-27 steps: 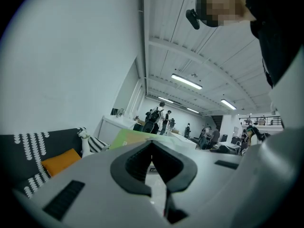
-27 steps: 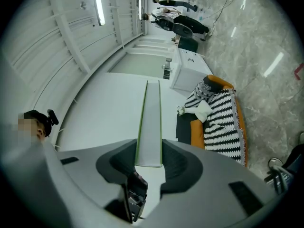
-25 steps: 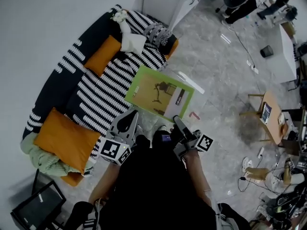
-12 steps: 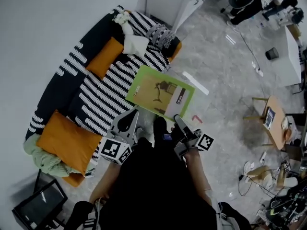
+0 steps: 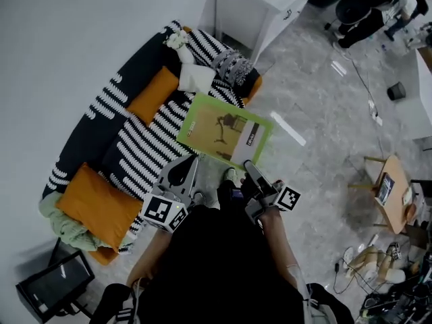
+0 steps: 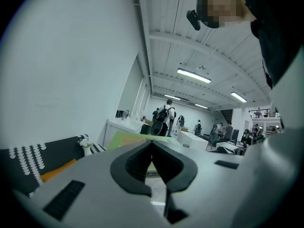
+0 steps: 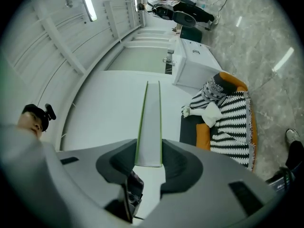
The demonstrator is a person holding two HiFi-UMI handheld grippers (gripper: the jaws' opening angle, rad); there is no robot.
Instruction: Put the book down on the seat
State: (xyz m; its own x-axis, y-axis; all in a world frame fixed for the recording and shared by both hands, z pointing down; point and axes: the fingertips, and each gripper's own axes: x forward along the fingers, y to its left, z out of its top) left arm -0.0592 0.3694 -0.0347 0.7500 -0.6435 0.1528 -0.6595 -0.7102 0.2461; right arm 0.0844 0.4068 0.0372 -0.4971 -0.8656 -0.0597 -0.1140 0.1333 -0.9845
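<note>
**Now the book reaches the sofa's front edge**

The sofa [image 5: 84, 123] runs along the wall at the left of the head view. Its striped seat [image 5: 138, 150] sits closer to the person than it did a second ago. Two orange cushions [image 5: 98, 204] lie on it, one at each end, and the stretch of stripes between them is bare. Grey floor [image 5: 317, 113] fills the right side.

The green book [image 5: 224, 132] is held out flat in the air. A second ago it hung mostly over the floor; its far corner now overlaps the front edge of the seat, while the rest is over the floor. So the carry is nearly done, but the book is not yet down and probably needs to travel further over the stripes before release.

The right hand-held gripper [image 5: 249, 169] grips the book's near edge, the spine [image 7: 149, 122] standing between its pads. The left hand-held gripper [image 5: 191, 162] has its jaws together with nothing between them, and points towards the sofa just beside the book.
</note>
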